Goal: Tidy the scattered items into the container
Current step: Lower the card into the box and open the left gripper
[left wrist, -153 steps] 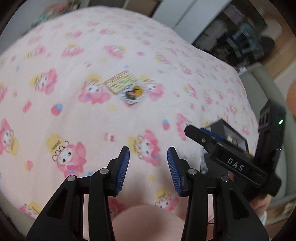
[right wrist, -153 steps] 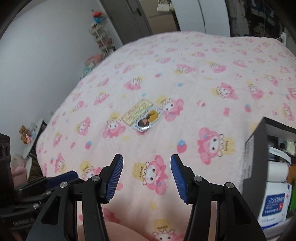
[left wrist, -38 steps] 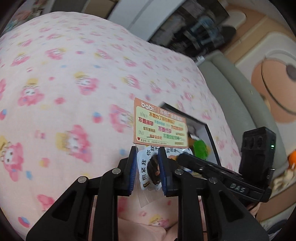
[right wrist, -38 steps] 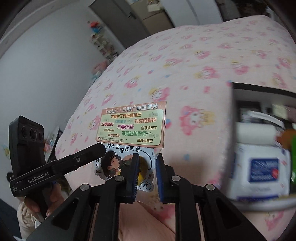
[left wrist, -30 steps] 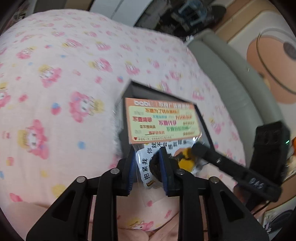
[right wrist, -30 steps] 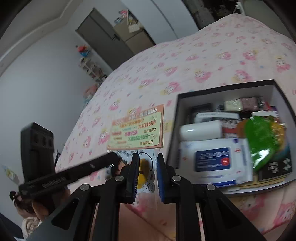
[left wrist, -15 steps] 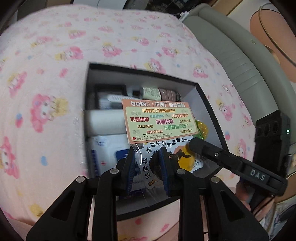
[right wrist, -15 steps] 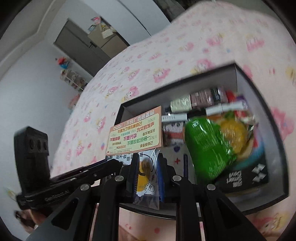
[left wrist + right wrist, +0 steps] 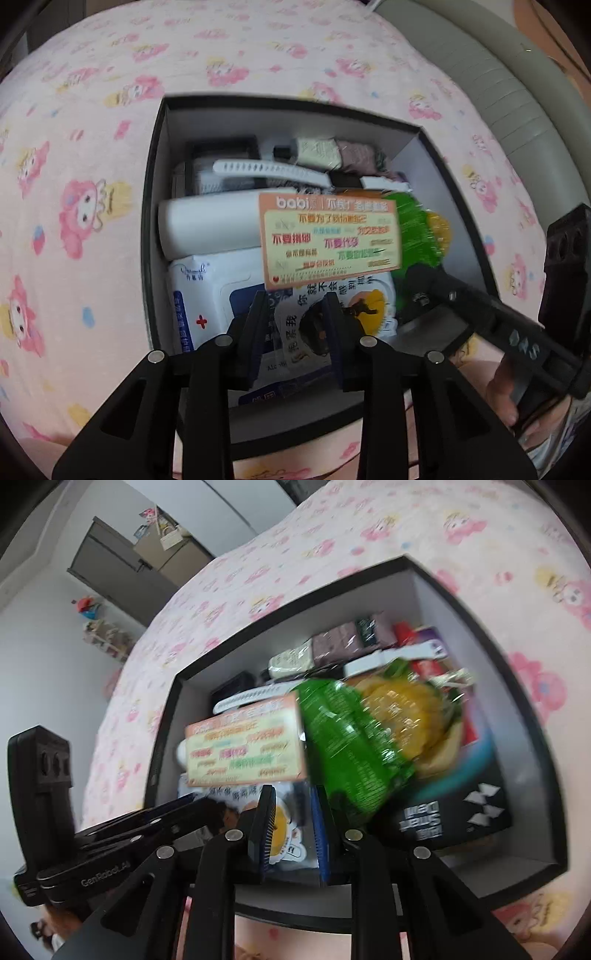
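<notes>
A clear sticker pack [image 9: 328, 240] with an orange-edged card and a round cartoon sticker hangs over the open black box [image 9: 155, 206]. Both grippers stand at its lower part. My left gripper [image 9: 297, 314] has its fingers a little apart around the pack's lower edge. My right gripper [image 9: 291, 823] also has its fingers slightly apart, with the pack [image 9: 245, 753] between them. The black box [image 9: 532, 738] holds a wipes pack [image 9: 210, 288], a white tube [image 9: 207, 229] and a green snack bag [image 9: 354, 738].
The box sits on a pink cartoon-print blanket [image 9: 74, 184]. A grey-green padded edge [image 9: 491, 81] runs along the right side. In the right wrist view a dark door [image 9: 110, 576] and shelves stand at the far wall.
Both grippers moved the sticker pack from beside the box to over its middle and lower. The fingers of both grippers have spread a little compared with half a second ago.
</notes>
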### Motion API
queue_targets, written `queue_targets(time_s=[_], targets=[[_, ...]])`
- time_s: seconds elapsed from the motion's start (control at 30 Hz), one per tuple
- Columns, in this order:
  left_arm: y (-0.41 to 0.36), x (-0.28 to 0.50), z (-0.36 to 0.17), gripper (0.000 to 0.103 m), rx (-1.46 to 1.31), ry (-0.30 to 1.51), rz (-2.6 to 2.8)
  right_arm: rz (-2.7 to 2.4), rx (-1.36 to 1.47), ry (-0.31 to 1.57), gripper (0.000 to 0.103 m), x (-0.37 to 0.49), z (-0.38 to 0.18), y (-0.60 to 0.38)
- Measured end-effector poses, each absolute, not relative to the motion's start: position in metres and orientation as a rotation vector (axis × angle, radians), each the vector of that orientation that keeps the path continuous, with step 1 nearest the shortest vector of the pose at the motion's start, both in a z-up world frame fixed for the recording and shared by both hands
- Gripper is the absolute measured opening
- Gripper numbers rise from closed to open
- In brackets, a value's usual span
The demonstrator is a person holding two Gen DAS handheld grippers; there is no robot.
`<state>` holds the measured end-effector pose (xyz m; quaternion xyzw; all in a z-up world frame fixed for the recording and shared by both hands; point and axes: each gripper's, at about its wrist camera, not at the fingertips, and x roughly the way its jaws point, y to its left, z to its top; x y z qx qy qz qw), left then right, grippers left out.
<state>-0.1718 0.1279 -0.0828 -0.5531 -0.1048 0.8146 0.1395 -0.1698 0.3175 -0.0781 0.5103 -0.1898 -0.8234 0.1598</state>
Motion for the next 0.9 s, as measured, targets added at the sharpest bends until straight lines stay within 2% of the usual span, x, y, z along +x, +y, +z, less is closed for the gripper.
queue_targets(time_s=[0.2,0.37,0.53,0.77,0.87,0.9], targets=[[0.125,-0.167,-0.073,0.03,-1.516,-0.313,2.409,-2.49,1.276,-0.44,0.017,-0.158,-0.053,0.309],[0.141,-0.176,-0.089,0.028,-1.595,-0.266,2.351,-2.356,1.4,-0.381,0.017,-0.167,-0.078,0.285],[0.14,-0.183,-0.101,0.028,-1.632,-0.292,2.329,-2.345,1.498,-0.317,0.017,-0.171,-0.093,0.278],[0.135,-0.178,-0.097,0.03,-1.573,-0.297,2.404,-2.405,1.449,-0.21,0.017,-0.167,-0.092,0.269],[0.128,-0.17,-0.079,0.036,-1.484,-0.297,2.489,-2.474,1.387,-0.125,0.019,-0.162,-0.081,0.263],[0.124,-0.167,-0.072,0.042,-1.452,-0.302,2.517,-2.49,1.375,-0.116,0.021,-0.161,-0.076,0.261]])
